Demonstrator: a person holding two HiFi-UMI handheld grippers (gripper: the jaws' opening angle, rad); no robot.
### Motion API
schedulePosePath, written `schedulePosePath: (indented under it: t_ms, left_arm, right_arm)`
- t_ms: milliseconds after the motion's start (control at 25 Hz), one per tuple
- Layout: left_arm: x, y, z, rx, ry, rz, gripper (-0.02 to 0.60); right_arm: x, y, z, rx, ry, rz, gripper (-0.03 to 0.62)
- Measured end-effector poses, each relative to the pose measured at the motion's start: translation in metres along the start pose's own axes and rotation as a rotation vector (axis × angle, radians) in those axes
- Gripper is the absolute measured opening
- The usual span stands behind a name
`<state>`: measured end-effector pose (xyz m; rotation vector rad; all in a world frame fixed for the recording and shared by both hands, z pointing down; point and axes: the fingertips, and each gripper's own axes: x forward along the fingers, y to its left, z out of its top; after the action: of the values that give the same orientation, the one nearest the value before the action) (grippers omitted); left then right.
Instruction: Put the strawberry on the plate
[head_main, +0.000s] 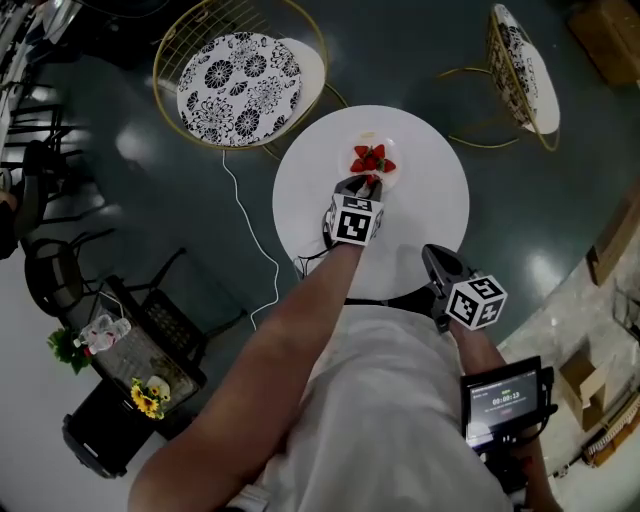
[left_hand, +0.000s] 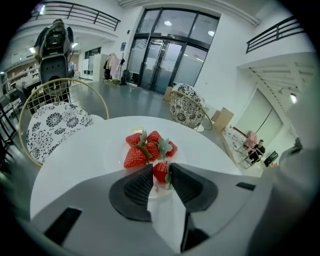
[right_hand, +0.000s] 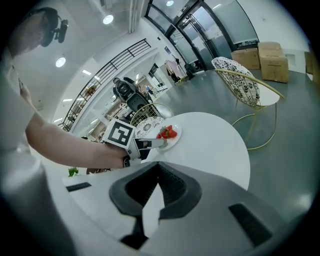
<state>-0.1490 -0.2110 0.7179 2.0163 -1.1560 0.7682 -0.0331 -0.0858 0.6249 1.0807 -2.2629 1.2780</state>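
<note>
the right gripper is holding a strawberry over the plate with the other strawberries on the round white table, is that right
Not quite: the left gripper holds that strawberry, not the right. The left gripper view shows its jaws shut on it, over the plate with the other strawberries on the round white table. The right gripper is shut on nothing.

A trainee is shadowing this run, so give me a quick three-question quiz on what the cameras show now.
1. True or false: the right gripper has its jaws wide apart.
2. What sits between the jaws of the left gripper? A) a strawberry B) a spoon C) nothing
3. Fill in: the plate stands on a round white ____.
Key: 1 false; 2 A; 3 table.
</note>
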Motion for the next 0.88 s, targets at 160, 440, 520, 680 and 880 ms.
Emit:
schedulePosePath:
  t_ms: [160, 440, 520, 680, 880]
  left_arm:
    - [-0.006, 0.001, 0.004, 0.017, -0.015, -0.006, 0.118]
    - [-0.036, -0.002, 0.005, 0.064, -0.039, -0.006, 0.118]
    - [-0.048, -0.005, 0.002, 0.068, -0.052, -0.02, 0.118]
    - [-0.083, -0.013, -0.003, 0.086, -0.099, -0.029, 0.044]
    - [-0.13, -0.016, -0.012, 0.069, -0.166, -0.008, 0.012]
  right_arm:
    - [-0.002, 0.0, 0.0, -0.005, -0.006, -0.002, 0.008]
    - [-0.002, 0.009, 0.004, -0.044, -0.006, 0.034, 0.008]
    - [0.001, 0.015, 0.008, -0.066, -0.007, 0.053, 0.008]
    - [0.001, 0.026, 0.018, -0.111, -0.029, 0.088, 0.008]
    - [-0.005, 0.036, 0.025, -0.14, -0.056, 0.131, 0.008]
